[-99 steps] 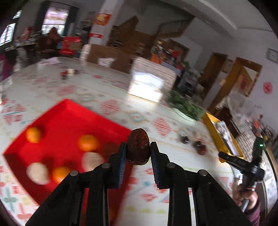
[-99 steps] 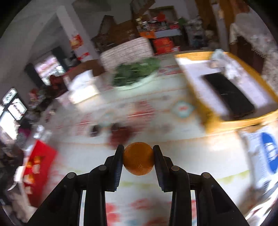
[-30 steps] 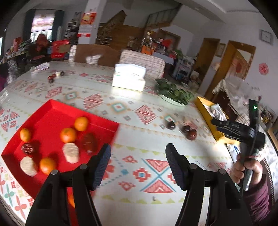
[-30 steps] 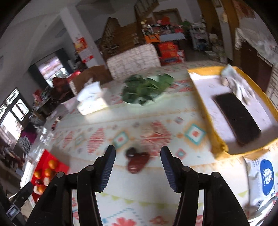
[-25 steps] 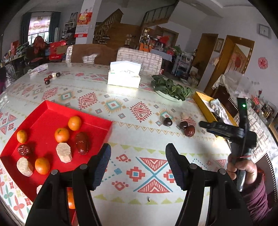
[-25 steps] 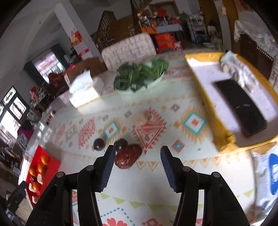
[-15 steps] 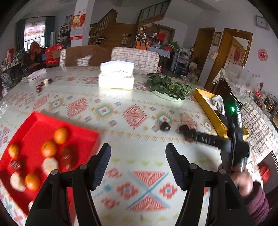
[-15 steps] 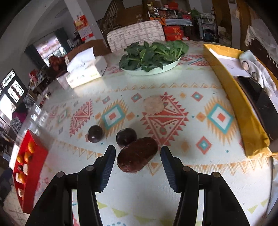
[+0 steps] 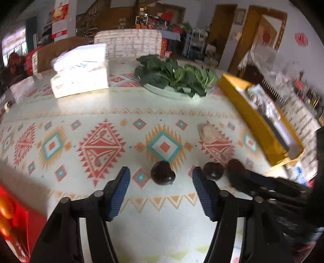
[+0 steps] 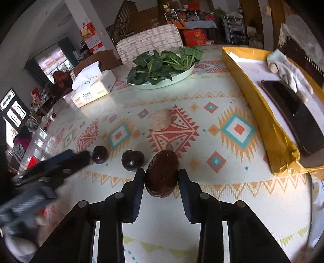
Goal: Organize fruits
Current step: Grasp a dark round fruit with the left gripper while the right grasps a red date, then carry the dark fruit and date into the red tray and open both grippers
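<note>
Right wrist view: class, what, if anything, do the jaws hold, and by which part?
The right gripper, its jaws having just been closing, clamps the oblong brown fruit by its two long sides, at its nearer half; it rests on the table.

I log this as a home dining room: patterned tablecloth [image 10: 232, 129], tissue box [image 10: 95, 89], plate of leafy greens [image 10: 162, 66], padded chair [image 10: 149, 42], wooden staircase [image 9: 95, 14] behind.
</note>
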